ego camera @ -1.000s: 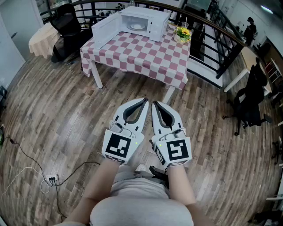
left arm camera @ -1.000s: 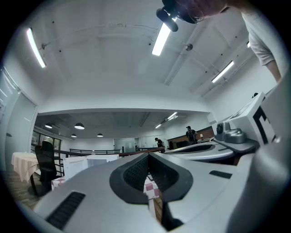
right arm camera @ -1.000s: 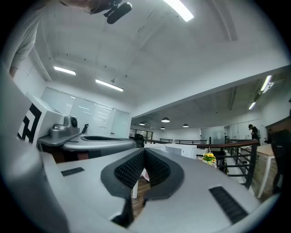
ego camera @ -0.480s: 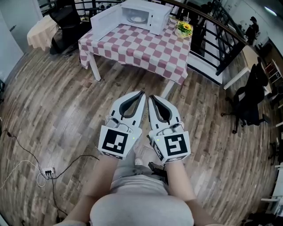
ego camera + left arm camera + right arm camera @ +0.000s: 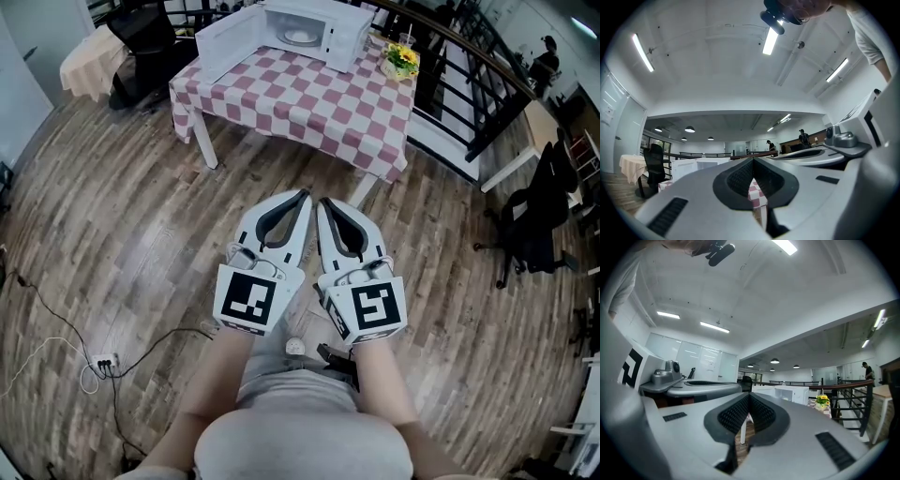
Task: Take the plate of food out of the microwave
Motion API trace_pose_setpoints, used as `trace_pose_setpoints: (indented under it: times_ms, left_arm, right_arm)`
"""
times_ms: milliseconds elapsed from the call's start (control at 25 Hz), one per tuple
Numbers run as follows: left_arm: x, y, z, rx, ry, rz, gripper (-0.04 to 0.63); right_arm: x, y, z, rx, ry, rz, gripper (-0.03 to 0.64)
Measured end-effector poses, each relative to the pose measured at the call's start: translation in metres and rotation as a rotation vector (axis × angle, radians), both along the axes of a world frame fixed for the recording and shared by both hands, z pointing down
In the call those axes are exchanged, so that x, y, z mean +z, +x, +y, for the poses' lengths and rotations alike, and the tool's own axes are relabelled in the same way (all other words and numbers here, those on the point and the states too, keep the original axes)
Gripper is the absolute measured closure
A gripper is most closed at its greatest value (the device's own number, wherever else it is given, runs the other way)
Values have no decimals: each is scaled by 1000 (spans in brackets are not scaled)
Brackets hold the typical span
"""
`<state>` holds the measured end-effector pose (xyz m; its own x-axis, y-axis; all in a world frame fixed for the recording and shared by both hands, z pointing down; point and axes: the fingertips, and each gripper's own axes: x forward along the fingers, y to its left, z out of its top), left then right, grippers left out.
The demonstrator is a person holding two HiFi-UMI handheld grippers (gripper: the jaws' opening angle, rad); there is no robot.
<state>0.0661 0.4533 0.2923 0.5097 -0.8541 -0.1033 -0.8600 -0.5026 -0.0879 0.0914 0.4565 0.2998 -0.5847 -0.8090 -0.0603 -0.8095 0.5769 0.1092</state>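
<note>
A white microwave (image 5: 314, 30) stands on the far side of a table with a red-and-white checked cloth (image 5: 300, 103), its door (image 5: 225, 49) swung open to the left. Inside it a pale plate (image 5: 302, 37) shows; what lies on it is too small to make out. Both grippers are held side by side over the wooden floor, well short of the table. My left gripper (image 5: 306, 195) is shut and empty, and my right gripper (image 5: 322, 200) is shut and empty too. The microwave (image 5: 792, 393) also shows small in the right gripper view.
A pot of yellow flowers (image 5: 401, 62) sits at the table's right corner. A dark railing (image 5: 469, 70) runs behind the table. Black office chairs stand at the far left (image 5: 141, 52) and right (image 5: 532, 220). A power strip with cables (image 5: 105, 361) lies on the floor at left.
The table and microwave have shifted slightly in the head view as I moved; both grippers have kept together, shut, and sit a little higher in the frame than a second ago.
</note>
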Motion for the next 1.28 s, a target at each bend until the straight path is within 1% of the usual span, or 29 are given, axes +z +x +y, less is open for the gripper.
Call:
trace_pose_setpoints:
  times_ms: [280, 600, 840, 1280]
  left_arm:
    - [2, 6, -54, 53, 14, -32, 592]
    - [-4, -1, -135, 75, 12, -16, 592]
    - [0, -22, -194, 89, -13, -11, 592]
    - [-5, -64, -286, 137, -6, -5, 592]
  right_arm:
    - [1, 0, -55, 15, -3, 4, 592]
    - [-5, -7, -134, 35, 2, 7, 594]
    - [-2, -20, -193, 66, -9, 1, 592]
    - [-6, -56, -283, 139, -4, -1, 592]
